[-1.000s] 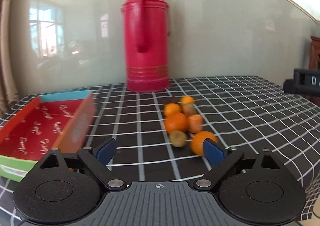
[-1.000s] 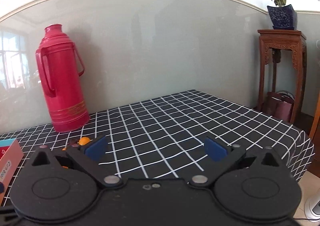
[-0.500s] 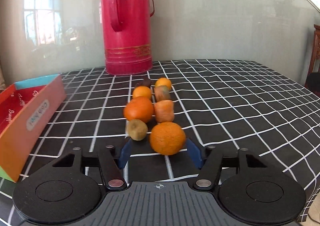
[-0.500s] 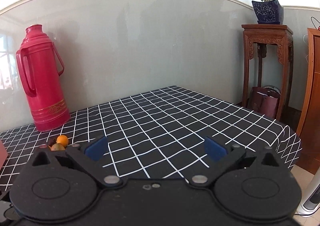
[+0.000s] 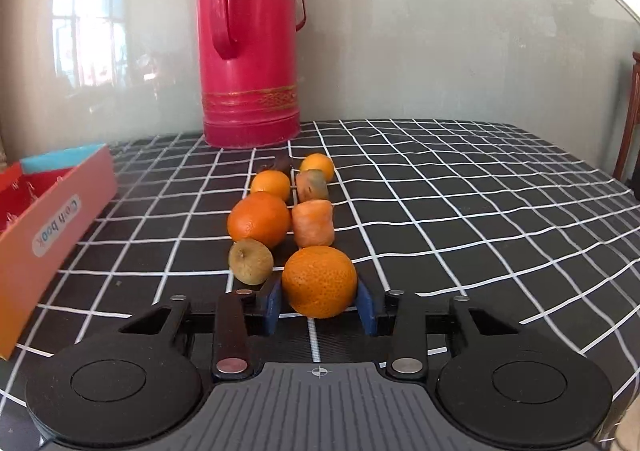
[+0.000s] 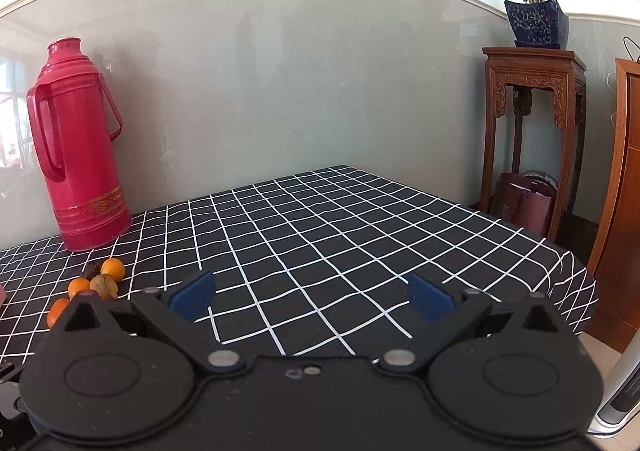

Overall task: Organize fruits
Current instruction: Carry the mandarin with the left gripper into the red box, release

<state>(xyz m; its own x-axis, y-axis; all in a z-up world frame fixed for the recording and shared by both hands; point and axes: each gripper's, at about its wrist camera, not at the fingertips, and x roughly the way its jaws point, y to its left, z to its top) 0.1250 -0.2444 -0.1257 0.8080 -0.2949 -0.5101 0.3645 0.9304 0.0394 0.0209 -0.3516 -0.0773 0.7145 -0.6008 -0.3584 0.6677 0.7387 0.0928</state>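
Note:
In the left wrist view my left gripper (image 5: 319, 305) is shut on the nearest orange (image 5: 319, 281), its blue pads touching both sides, low over the checked tablecloth (image 5: 460, 219). Just beyond lie a brown kiwi (image 5: 251, 261), a bigger orange (image 5: 259, 218), a carrot piece (image 5: 313, 228), and several small fruits (image 5: 316, 167) in a row. My right gripper (image 6: 312, 295) is open and empty above the cloth; the fruits (image 6: 90, 287) lie at its far left.
A tall red thermos (image 5: 250, 43) stands at the back against the wall, also in the right wrist view (image 6: 78, 143). An open orange-and-red box (image 5: 48, 219) sits at the left. A wooden plant stand (image 6: 532, 131) is past the table's right edge.
My left gripper moved forward to the fruit row and closed its pads on the nearest orange. My right gripper turned slightly right and stayed open.

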